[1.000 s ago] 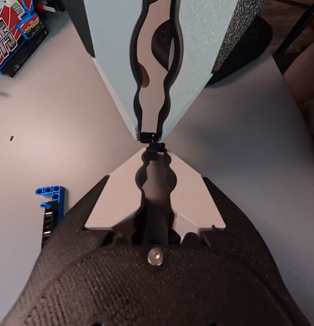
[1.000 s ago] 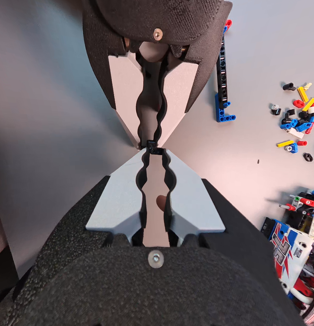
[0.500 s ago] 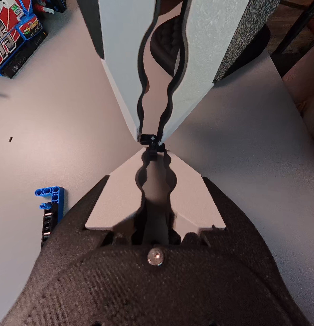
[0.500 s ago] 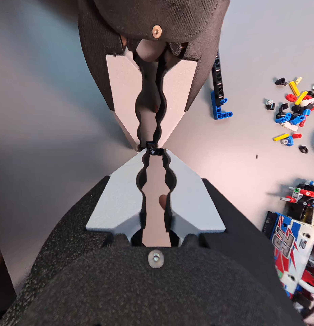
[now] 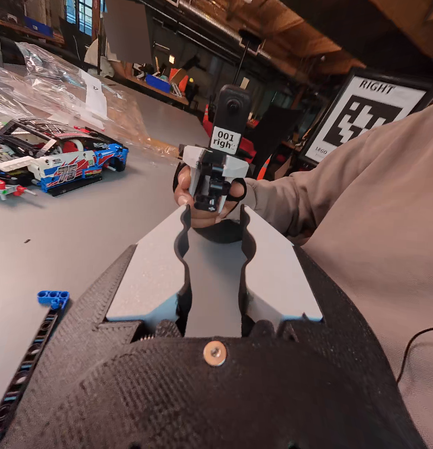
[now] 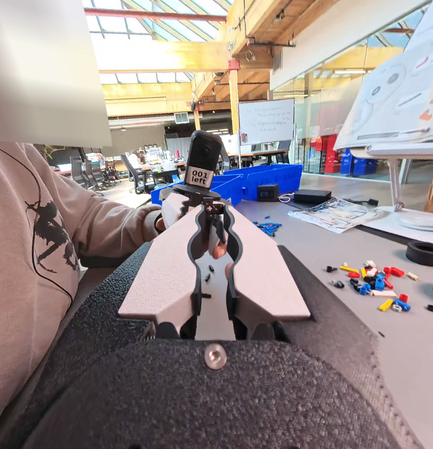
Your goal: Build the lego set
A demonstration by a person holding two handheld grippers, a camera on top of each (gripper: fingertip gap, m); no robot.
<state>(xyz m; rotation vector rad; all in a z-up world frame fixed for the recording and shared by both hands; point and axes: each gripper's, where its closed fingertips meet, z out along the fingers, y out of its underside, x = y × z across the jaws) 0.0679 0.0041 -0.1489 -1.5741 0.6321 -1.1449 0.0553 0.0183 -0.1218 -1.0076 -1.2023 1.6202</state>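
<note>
Lego piece [image 6: 212, 209], small and black with a cross-shaped hole, pinched at the very tips of the right gripper [image 6: 213, 211], held up above the desk [image 6: 308, 255]. Jaws of that gripper closed down to the width of the piece, touching it on both sides. Left gripper [image 5: 214, 211] spread wide, nothing between its fingers, tips pointing toward the right gripper and well apart from the piece.

On the desk close under the left gripper: long black beam [image 5: 33, 345] with a blue L-shaped piece [image 5: 53, 297] at its far end. Seen through the right gripper's gap: a few tiny black pins [image 6: 209, 273] lying loose.

Farther out to the right: scattered pile of red, blue, yellow, black and white parts [image 6: 371, 281], a black tyre [image 6: 423, 253] beyond it, and a cluster of small blue pins [image 6: 269, 226].

Farther out to the left: partly built race car [image 5: 57, 162] in white, blue and red, with crumpled clear plastic bags [image 5: 40, 80] behind it.

At the far edge: blue bins [image 6: 261, 177].
</note>
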